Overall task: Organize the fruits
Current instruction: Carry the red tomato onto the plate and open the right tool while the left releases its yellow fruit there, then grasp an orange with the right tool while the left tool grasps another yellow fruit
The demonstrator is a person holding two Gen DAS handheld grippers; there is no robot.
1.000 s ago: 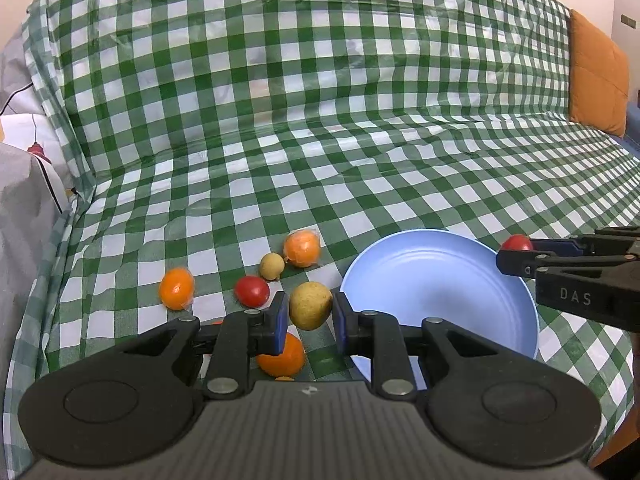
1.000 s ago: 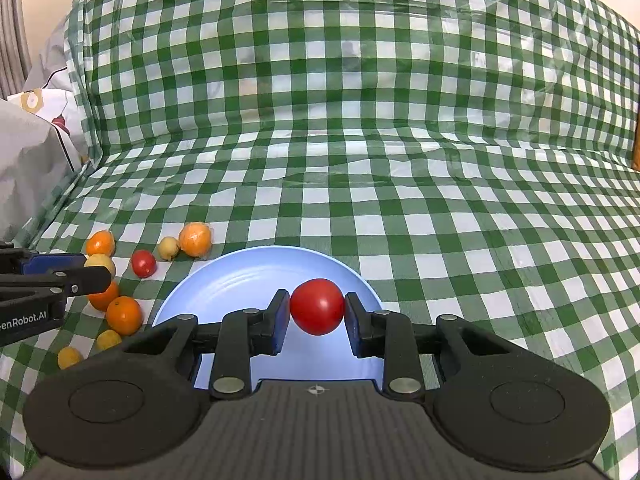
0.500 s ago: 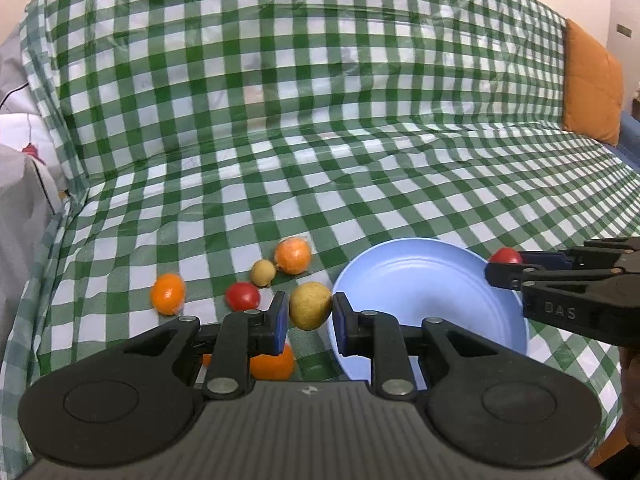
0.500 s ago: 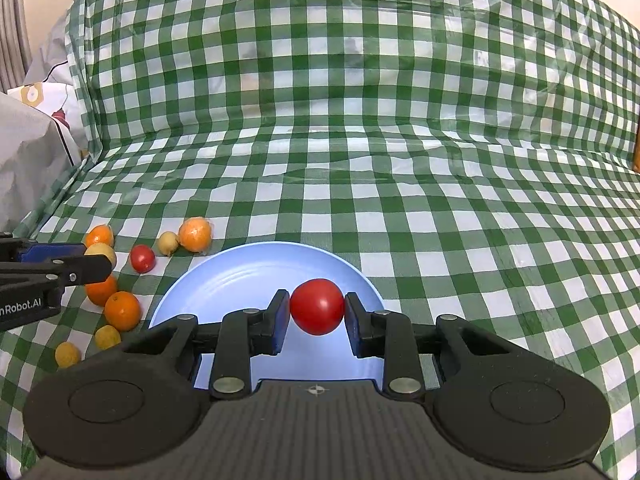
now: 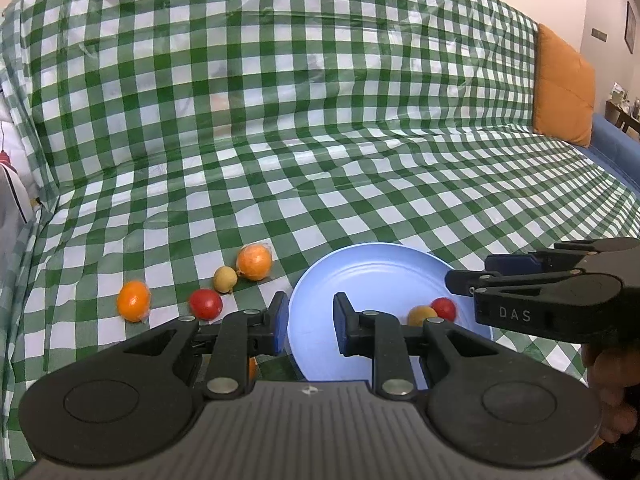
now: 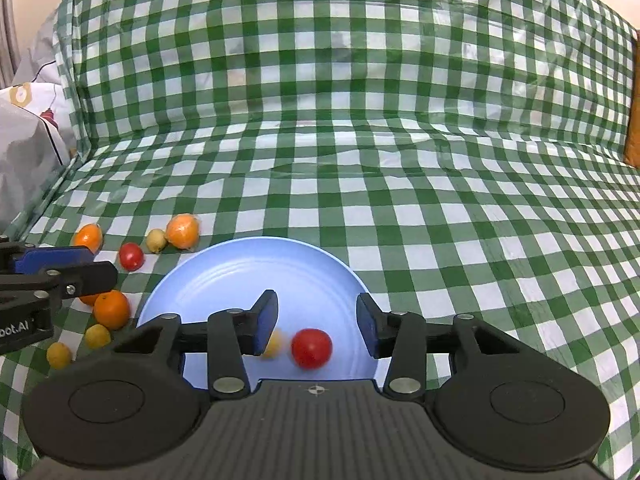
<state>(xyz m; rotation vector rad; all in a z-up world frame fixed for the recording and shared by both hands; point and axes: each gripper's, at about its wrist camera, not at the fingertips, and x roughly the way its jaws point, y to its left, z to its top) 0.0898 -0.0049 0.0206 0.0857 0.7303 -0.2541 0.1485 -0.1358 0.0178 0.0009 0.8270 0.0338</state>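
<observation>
A light blue plate [image 5: 360,272] [image 6: 248,272] lies on the green checked cloth. A red tomato [image 6: 311,348] [image 5: 443,308] and a yellow fruit [image 6: 273,345] [image 5: 422,314] lie in the plate; the yellow one is blurred. My right gripper [image 6: 316,320] is open and empty just above them. My left gripper [image 5: 307,320] is open and empty over the plate's left edge. Left of the plate lie a red tomato [image 5: 205,304] [image 6: 131,256], a small yellow fruit [image 5: 225,279] and oranges [image 5: 254,262] [image 5: 133,301].
More oranges [image 6: 112,310] and small yellow fruits [image 6: 97,336] [image 6: 59,355] lie near the plate's front left. An orange cushion [image 5: 562,88] stands at the far right. A grey and white bundle [image 6: 24,140] lies at the left edge.
Both grippers opened. The yellow fruit left my left gripper and the red tomato left my right gripper; both now lie in the plate.
</observation>
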